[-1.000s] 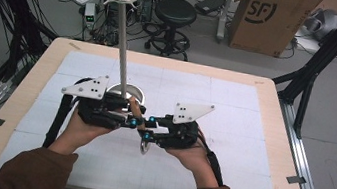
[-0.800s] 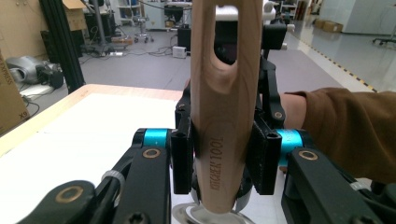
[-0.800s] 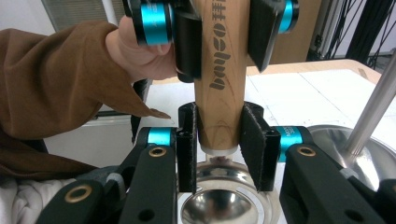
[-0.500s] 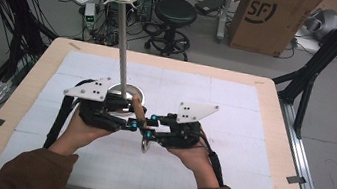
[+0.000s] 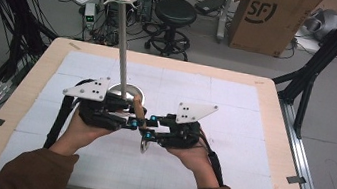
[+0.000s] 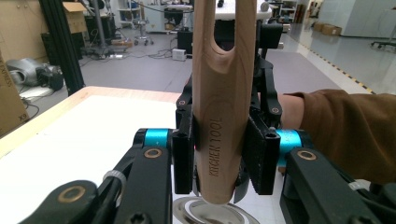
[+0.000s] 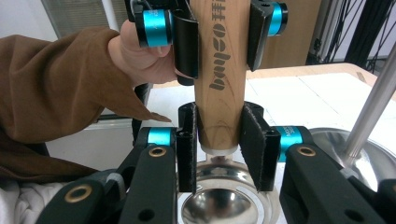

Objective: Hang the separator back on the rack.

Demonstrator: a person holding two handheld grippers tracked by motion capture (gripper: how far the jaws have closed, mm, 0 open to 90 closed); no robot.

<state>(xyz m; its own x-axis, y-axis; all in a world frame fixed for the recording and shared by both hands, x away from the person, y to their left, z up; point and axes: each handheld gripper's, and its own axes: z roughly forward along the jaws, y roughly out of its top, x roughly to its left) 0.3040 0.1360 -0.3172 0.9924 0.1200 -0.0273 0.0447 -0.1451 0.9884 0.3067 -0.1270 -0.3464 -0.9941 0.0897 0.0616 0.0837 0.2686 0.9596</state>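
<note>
Mid-table | ladle (image 5: 139, 115) handle points away, bowl nearest person | left gripper (image 5: 131, 122), right gripper (image 5: 145, 127) both clamp handle

High view: a fixed camera above the person's side, facing forward and down on the table (image 5: 256, 102), with both grippers meeting below centre. Left gripper view: a camera close behind the left gripper (image 6: 219, 161), looking along its jaws toward the opposite sleeve (image 6: 348, 133). Right gripper view: likewise mounted behind the right gripper (image 7: 219, 144); both gripper views share the wooden handle (image 6: 219, 93) between their jaws, seen from opposite ends.
</note>
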